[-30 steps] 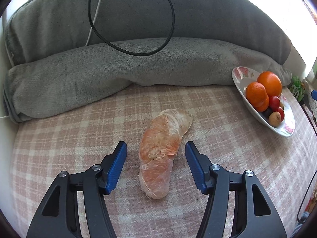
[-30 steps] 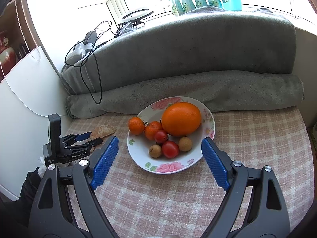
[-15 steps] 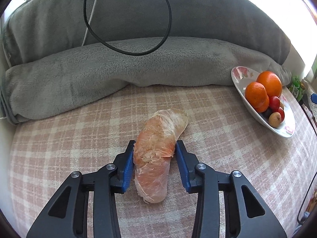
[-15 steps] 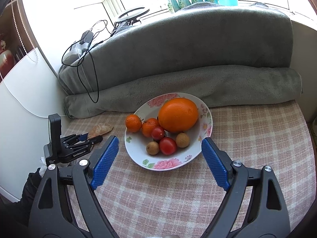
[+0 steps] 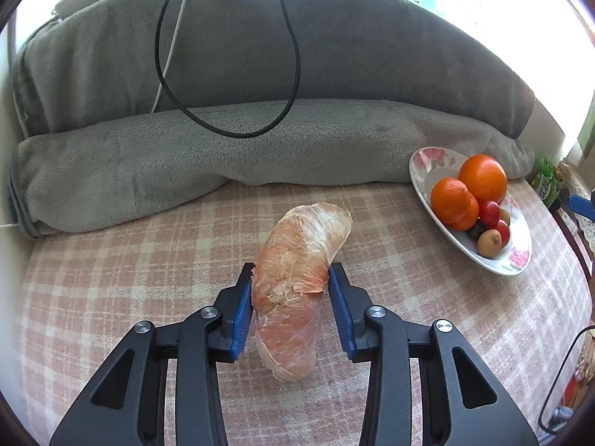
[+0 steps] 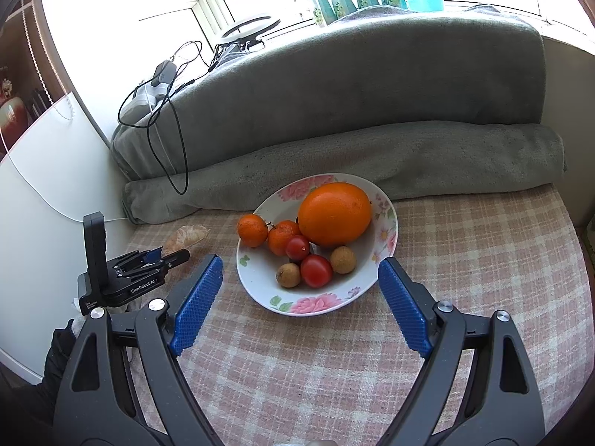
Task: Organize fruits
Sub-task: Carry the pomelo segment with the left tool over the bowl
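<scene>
Clamping: left gripper (image 5: 290, 303) narrow on pomelo segment (image 5: 297, 278) | right gripper (image 6: 299, 303) wide, empty

Both grippers, left gripper (image 5: 290, 306) & right gripper (image 6: 299, 303): black plastic arms w/ triangular cut-outs, silver screws at pivots, blue ridged pads. Left one's black body, lower left of right-wrist view, reads "GenRobot.AI" in white. Dark sleeve (image 6: 55, 356) below.
</scene>
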Demonstrator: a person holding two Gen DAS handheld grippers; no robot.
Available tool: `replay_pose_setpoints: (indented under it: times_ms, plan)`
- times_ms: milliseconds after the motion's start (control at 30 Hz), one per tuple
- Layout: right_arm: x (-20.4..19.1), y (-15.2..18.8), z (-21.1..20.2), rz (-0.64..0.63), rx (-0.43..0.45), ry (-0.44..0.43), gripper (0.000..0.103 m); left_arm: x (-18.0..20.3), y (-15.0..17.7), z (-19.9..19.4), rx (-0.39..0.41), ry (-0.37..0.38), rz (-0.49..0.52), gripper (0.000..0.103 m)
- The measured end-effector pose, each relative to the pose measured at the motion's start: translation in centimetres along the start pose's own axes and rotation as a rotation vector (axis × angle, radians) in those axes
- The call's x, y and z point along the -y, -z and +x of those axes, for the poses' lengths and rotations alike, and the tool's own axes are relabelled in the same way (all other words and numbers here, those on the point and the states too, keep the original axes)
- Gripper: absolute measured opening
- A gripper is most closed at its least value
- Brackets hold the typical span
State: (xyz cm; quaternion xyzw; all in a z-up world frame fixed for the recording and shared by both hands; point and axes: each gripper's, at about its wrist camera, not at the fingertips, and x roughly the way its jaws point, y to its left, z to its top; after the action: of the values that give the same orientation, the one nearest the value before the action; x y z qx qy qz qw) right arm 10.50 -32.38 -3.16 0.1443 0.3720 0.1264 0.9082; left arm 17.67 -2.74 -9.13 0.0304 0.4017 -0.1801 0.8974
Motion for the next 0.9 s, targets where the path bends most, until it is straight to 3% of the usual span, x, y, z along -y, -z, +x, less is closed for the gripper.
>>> replay_pose_setpoints:
  times_ms: [200,900]
  plan:
    - [0.4,0.3,-0.6,0.012,0.007,0.002,0.088,1.1,-0.8,-1.7,0.029,0.028,0.004,0.037]
    - [2.9,1.2,-1.7,0.058,0.011,0.004,0.088,7.6,-5.1,-0.5,0.082,0.113,0.065,0.037]
